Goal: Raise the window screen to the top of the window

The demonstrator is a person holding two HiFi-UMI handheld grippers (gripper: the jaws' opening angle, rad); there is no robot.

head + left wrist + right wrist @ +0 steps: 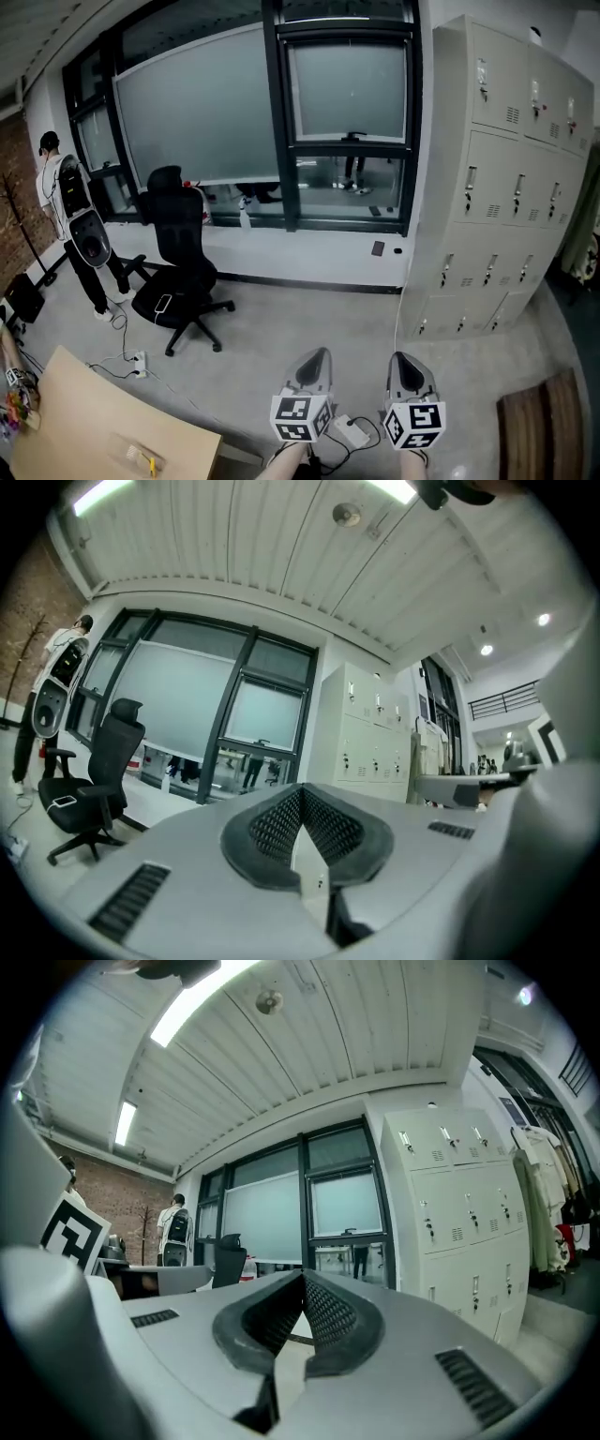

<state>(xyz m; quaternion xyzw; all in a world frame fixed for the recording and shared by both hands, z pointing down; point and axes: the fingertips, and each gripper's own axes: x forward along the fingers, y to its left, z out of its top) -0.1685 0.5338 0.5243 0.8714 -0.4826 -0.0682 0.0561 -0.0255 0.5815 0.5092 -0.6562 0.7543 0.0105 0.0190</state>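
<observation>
The window stands across the room. A grey screen [348, 90] covers the upper part of its narrow right pane, its lower edge near a black handle [354, 137], with clear glass below. A wider grey screen [199, 112] covers the big left pane. The narrow screen also shows in the left gripper view [266, 714] and the right gripper view [347, 1204]. My left gripper [316, 360] and right gripper [407, 362] hang low, side by side, far from the window. The left gripper's tips [302, 790] meet on nothing. Likewise the right gripper [303, 1277] is shut and empty.
A black office chair [180, 272] stands left of centre before the sill. A person [71, 225] with a backpack stands at the far left. Tall grey lockers [506, 187] line the right wall. A wooden table [84, 422] is near left; cables and a power strip [141, 360] lie on the floor.
</observation>
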